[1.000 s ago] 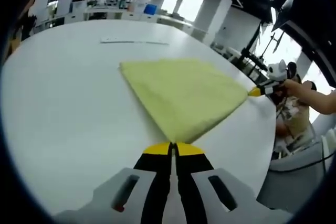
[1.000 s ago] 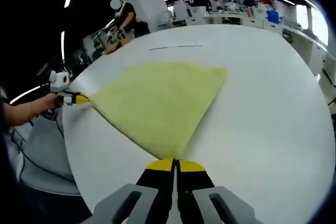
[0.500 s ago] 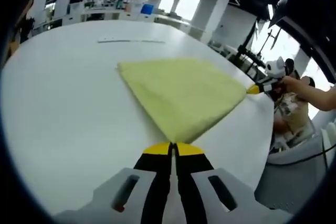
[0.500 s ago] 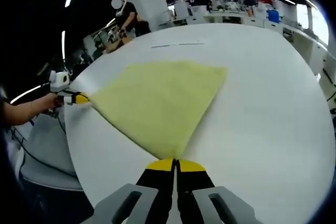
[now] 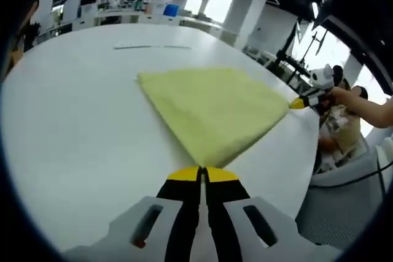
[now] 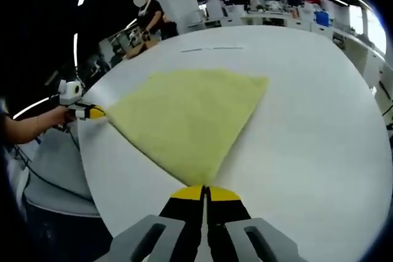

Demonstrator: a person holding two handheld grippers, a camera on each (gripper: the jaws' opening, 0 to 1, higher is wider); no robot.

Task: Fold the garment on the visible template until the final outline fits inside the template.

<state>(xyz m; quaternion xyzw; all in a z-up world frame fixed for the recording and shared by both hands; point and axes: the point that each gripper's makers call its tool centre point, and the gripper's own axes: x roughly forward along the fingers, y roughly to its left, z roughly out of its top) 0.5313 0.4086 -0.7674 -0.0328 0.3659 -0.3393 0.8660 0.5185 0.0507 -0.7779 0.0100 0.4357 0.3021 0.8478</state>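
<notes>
Big white round table (image 5: 67,127) takes up most of both views, and its far edge runs into a cluttered room that's too small and blurry to read. A person in dark clothes (image 6: 153,16) stands past the table's far side in the right gripper view, but they're tiny.

The yellow-green cloth (image 5: 212,105) lies flat on the table, spread out ahead of both grippers in a fan shape that narrows to a point at each set of tips. In the left gripper view the left gripper (image 5: 203,175) has its jaws pressed together with the near corner of the cloth meeting the yellow tips. I think it's pinching that corner, but the actual bite is hidden right at the tips. Same story in the right gripper view: the right gripper (image 6: 204,193) has its jaws together on the cloth's point.

Each gripper also shows up small in the other view, at the cloth's side corner, with a hand (image 5: 347,97) wrapped around it. From there the tips are too small to make out.

There's a thin pale strip (image 5: 150,46) on the table beyond the cloth, well apart from it. Can't tell what it is.
</notes>
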